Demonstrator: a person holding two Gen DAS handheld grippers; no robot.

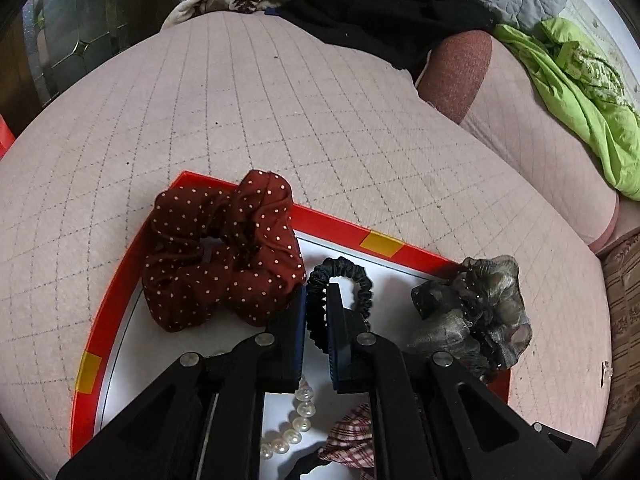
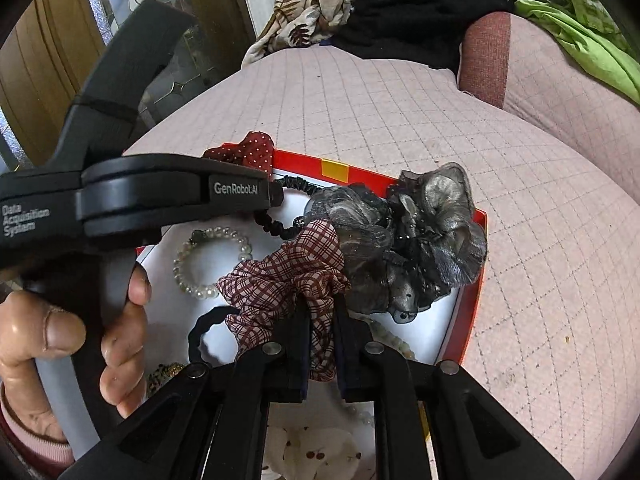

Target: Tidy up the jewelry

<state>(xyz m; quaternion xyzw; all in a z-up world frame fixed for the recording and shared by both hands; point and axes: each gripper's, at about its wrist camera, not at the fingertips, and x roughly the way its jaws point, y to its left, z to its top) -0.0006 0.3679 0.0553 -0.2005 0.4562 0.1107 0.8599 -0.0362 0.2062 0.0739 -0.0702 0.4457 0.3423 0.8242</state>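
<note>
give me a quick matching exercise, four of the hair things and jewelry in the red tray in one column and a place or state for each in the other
1. dotted red scrunchie
2. thin black scrunchie
3. plaid scrunchie
4. pearl bracelet

a. pinched in the right tool
b. lying free on the white tray floor
c. pinched in the left tool
d. draped over the tray's far rim

Pairs: 1-d, 2-c, 3-a, 4-b

Black gripper (image 2: 322,344) with silver screws, blue-edged fingers (image 1: 298,344), white "GenRobot.AI" lettering, pink sleeve cuff (image 2: 36,446)
</note>
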